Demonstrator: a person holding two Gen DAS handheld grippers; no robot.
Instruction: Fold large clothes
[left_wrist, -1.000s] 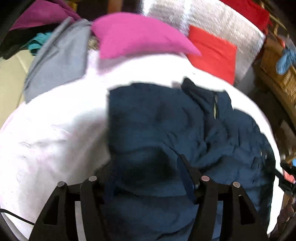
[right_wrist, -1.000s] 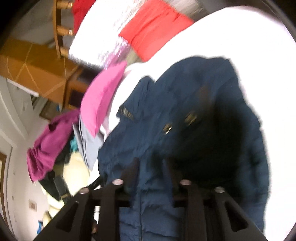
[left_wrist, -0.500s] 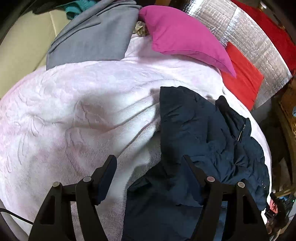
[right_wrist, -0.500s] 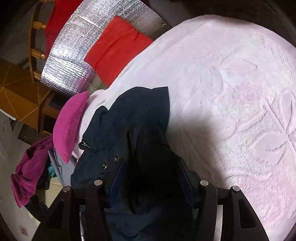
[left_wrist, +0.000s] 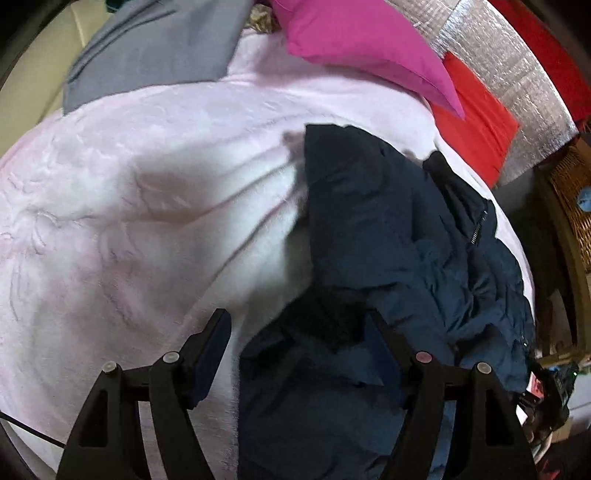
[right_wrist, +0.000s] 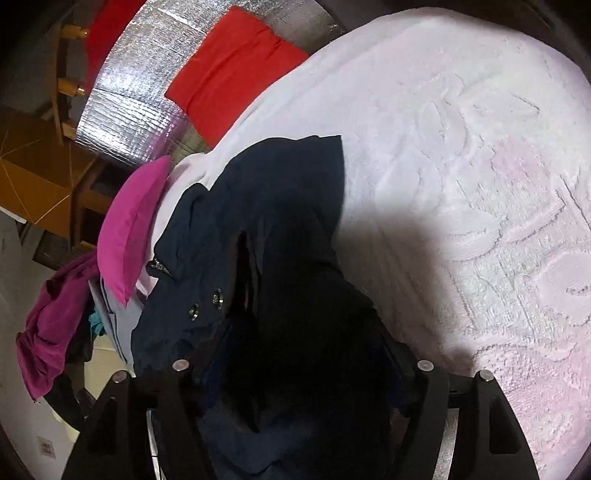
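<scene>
A navy jacket (left_wrist: 388, 229) with a zip and snap buttons lies crumpled on a pale pink embossed blanket (left_wrist: 129, 221). My left gripper (left_wrist: 295, 328) hangs over the jacket's near left edge. Its jaws are opening: the left finger is over bare blanket and the right finger is over navy cloth, with neither pad pressing. In the right wrist view the jacket (right_wrist: 280, 206) lies dark and in shadow on the blanket (right_wrist: 480, 184). My right gripper (right_wrist: 299, 354) is low over it with its jaws opening. Cloth lies between the fingers, loose.
A magenta pillow (left_wrist: 362, 48) and a grey garment (left_wrist: 155, 48) lie at the bed's far end. Behind them are red cloth (left_wrist: 476, 122) on silver foil sheeting (left_wrist: 498, 48) and a wicker basket (left_wrist: 576, 184). A magenta garment (right_wrist: 51, 317) hangs off the bed's left side.
Both pairs of jaws have widened and let go of the jacket, which now rests on the blanket. Both grippers have sunk toward the bed, and the left view has swung toward the bare blanket.
</scene>
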